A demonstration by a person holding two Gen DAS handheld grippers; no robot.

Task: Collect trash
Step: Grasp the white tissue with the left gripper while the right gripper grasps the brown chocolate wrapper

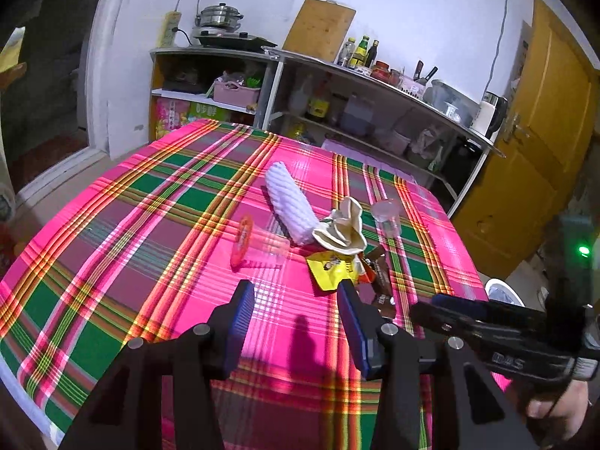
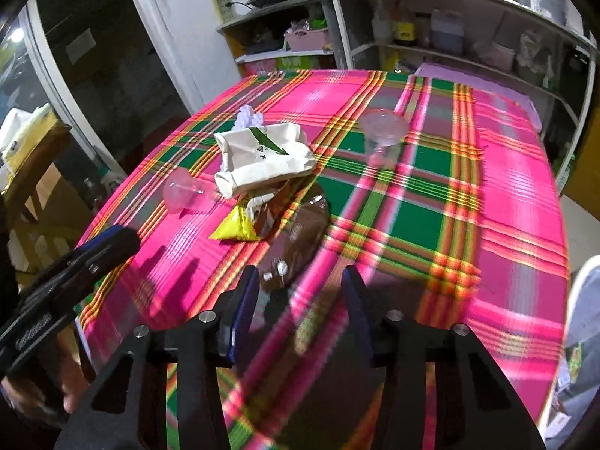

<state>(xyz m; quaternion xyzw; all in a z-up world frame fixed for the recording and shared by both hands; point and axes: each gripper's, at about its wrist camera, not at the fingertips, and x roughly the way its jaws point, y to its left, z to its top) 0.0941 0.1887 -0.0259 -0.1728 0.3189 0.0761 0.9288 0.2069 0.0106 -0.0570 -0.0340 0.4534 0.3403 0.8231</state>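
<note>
While one clear cup point(image 1: 262, 249) lies tipped, another point(image 1: 386, 215) stands empty.

Home kitchen: steamer pot point(image 1: 219, 15), sauce bottles point(image 1: 360, 51), shelves.

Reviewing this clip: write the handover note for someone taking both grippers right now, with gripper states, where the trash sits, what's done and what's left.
Left gripper: open, empty, over the plaid tablecloth short of the pile.
Right gripper: open, nothing gripped, its jaws at the near end of the brown wrapper.
Trash, all on the table: white foam sleeve, crumpled cream paper bag, yellow packet, brown wrapper, one clear cup on its side with a red lid, one clear cup upright.
Done: nothing collected that shows.
Left: pick up every piece. A white bin rim shows past the table's right edge; likely the drop point.
</note>
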